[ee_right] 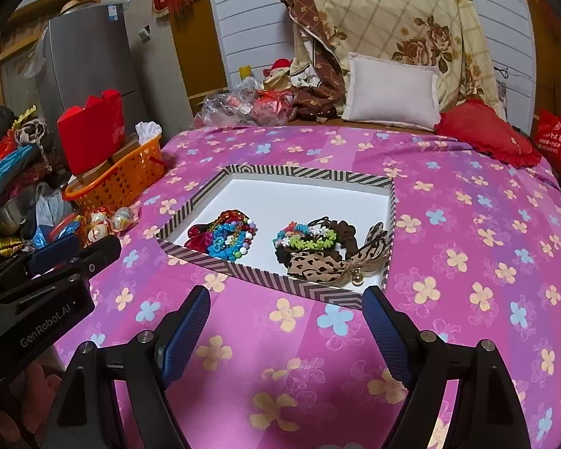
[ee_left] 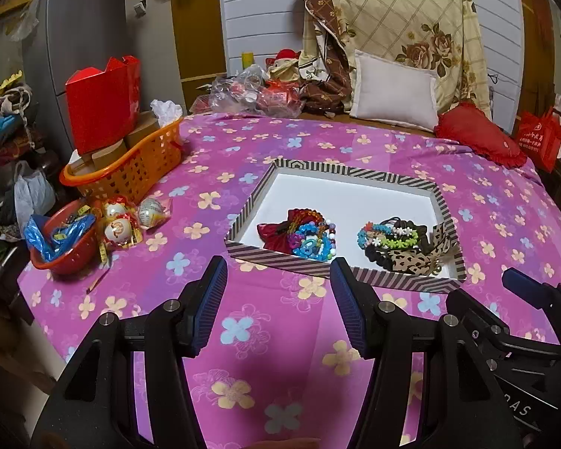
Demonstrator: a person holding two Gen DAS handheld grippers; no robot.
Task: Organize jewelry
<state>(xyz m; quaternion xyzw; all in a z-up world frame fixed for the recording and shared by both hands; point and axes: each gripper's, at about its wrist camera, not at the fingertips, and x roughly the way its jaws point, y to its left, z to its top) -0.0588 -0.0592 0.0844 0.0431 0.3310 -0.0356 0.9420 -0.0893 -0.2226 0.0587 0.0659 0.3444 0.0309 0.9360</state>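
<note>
I have both grippers hovering over the pink flower-print cloth point(ee_left: 265, 172) at the near edge of the table, and neither one holds anything. My left gripper point(ee_left: 276, 310) has its blue ribbed pads point(ee_left: 209, 303) standing well apart, with only bare cloth between them. My right gripper point(ee_right: 286, 331) is the same, its pads point(ee_right: 185, 336) spread wide over cloth, nothing pinched.

The shallow white tray with a black-and-white striped rim point(ee_right: 280, 277) lies just beyond both sets of fingers, its near rim only a little farther than the fingertips. In the left wrist view the right-hand finger of my left gripper overlaps the tray's near rim in the picture; I cannot tell whether it touches it.

Inside the tray, two heaps sit apart on the white floor. On the left is the pile of bright beaded bracelets on a dark red fabric piece point(ee_left: 301, 234), blue, purple and white beads uppermost. On the right is the pile of dark hair ties, flower-bead bands and a leopard-print bow point(ee_right: 318, 249), with a small gold bell at the bow's near end. Both heaps lie in the near half of the tray; the far half is bare white.

From the left wrist view, the left heap lies almost straight ahead between my fingers.
</note>
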